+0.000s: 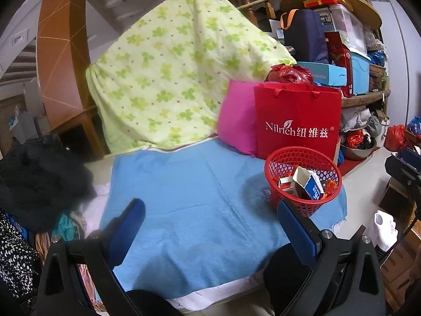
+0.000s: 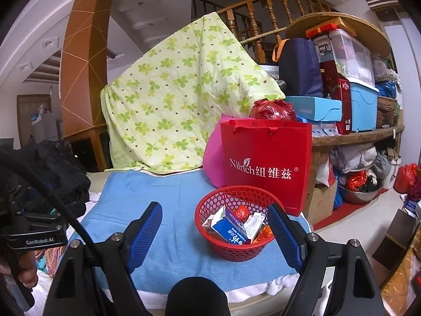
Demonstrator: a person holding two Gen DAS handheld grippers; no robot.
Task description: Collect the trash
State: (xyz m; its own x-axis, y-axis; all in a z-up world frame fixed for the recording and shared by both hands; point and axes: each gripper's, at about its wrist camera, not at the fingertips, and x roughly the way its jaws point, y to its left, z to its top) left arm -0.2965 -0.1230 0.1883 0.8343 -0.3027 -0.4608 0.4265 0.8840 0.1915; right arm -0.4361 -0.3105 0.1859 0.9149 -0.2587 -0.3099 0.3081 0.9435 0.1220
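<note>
Hovering spread and empty over the blue towel point(image 2: 168, 237), both sets of tongs face a red basket point(image 2: 236, 250) of trash.

The right gripper point(image 2: 214, 226) has its blue pads wide apart with nothing between them; the basket sits just ahead, by its right pad, holding a blue-and-white carton point(image 2: 230, 230), small boxes and red wrappers. The left gripper point(image 1: 210, 226) is equally spread and touches nothing, the basket just beyond its right pad. Behind the basket stands a red paper bag point(image 2: 265, 163) printed "Nilrich" with Chinese characters, a pink cushion point(image 2: 213, 158) and a clover-print quilt point(image 2: 179, 92) to its left. Farther right, a blue box reads "FASHION" point(image 2: 313, 109). Only the right view shows the other device's body, marked "GenRobot.AI" point(image 2: 39, 241); only the left view shows a white slipper point(image 1: 385, 229) on the floor.
</note>
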